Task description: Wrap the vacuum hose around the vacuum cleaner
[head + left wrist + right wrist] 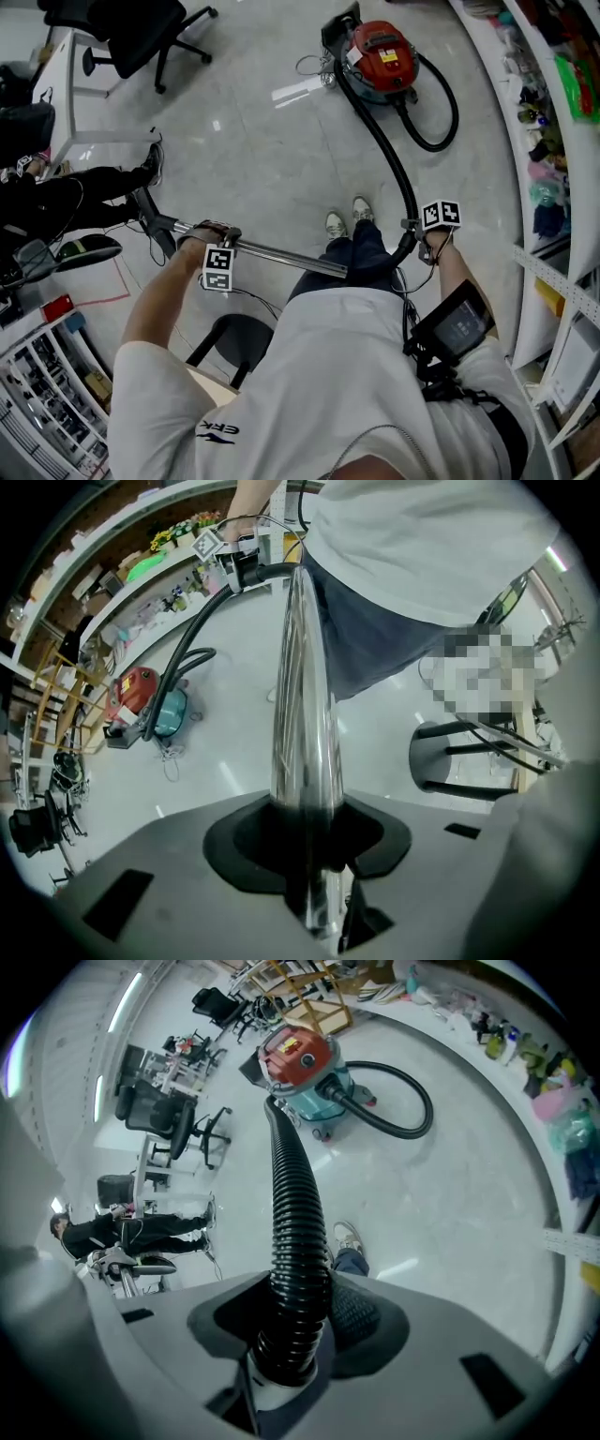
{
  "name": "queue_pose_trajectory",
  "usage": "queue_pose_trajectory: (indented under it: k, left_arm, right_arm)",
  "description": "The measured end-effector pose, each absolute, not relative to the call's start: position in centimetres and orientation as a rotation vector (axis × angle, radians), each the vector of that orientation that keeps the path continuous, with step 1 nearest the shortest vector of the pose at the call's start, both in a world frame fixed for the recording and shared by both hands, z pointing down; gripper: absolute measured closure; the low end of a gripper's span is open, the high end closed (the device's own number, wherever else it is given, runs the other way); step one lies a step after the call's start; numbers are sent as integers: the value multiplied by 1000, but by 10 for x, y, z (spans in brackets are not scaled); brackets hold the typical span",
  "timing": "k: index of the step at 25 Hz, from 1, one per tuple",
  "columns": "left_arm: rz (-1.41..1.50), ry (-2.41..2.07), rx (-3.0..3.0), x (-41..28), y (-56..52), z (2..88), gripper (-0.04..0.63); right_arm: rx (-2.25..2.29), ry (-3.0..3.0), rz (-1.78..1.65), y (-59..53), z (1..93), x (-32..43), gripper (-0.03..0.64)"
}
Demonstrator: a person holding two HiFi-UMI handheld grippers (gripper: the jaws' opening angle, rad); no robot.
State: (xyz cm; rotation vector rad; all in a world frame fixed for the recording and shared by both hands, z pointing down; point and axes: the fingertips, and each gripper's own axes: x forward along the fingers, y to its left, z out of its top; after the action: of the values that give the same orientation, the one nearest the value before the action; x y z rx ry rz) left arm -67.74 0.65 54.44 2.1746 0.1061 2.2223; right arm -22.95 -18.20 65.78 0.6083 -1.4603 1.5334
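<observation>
Vacuum hose (389, 155), black and ribbed. It runs across the floor (253, 141) from the front of the vacuum cleaner (380, 56) in a long curve up to the right gripper (424, 234). No turn of it lies around the cleaner's body. In the right gripper view the hose (298, 1241) passes between the fingers, which are closed on it just above its pale end collar. The right gripper (291, 1344) points down and forward at the cleaner (305, 1063).

The vacuum cleaner has a red top and a teal base. It stands on the floor well ahead of the person's shoes (349, 217). A smooth black loop (441, 112) lies on the floor at its right side.

A shiny metal tube (281, 253) continues from the hose end across the person's front, roughly level. The left gripper (217, 246) has its fingers closed around the tube (305, 714); the left gripper (319, 855) points down. A black floor nozzle (155, 225) is at the tube's far left end.

Surroundings: a black stool (239, 342) below the tube, an office chair (131, 33) at upper left, a seated person (56, 202) at left, and curved shelves (553, 141) with goods along the right.
</observation>
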Motion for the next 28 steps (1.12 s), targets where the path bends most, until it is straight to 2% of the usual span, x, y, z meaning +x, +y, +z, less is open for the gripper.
queue_pose_trajectory:
  k: [10,28]
  left_arm:
    - [2280,343,2331,-633,-44,559,469]
    - [2352,685,2478,-498,-165,585,469]
  right_arm:
    - [743,-1376,1612,-129,650,-154,434]
    - [900,-1282,1630,-118,639,-12,437]
